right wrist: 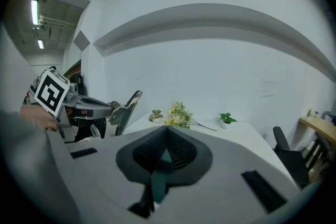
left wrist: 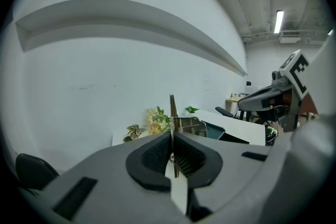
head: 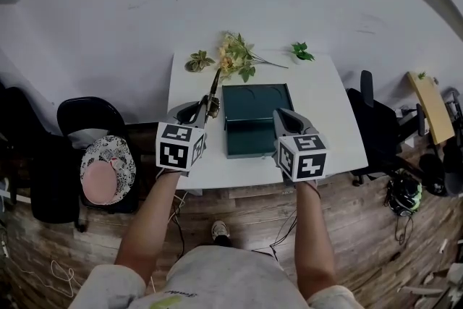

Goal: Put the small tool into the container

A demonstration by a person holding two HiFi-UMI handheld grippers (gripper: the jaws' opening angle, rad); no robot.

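White desk [head: 329, 105]: dark green container [head: 255, 119] at centre. Along far edge: small succulent [head: 197, 61] left, yellow flower sprig [head: 237, 58] middle, small green plant [head: 302, 51] right.

Bare white tabletop [head: 325, 108] lies open right of the dark green rectangular container [head: 253, 101]; a yellow artificial flower bunch [head: 235, 58] crowds the far edge.

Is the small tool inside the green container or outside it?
Outside: the left gripper is shut on the small tool, left of the green container.
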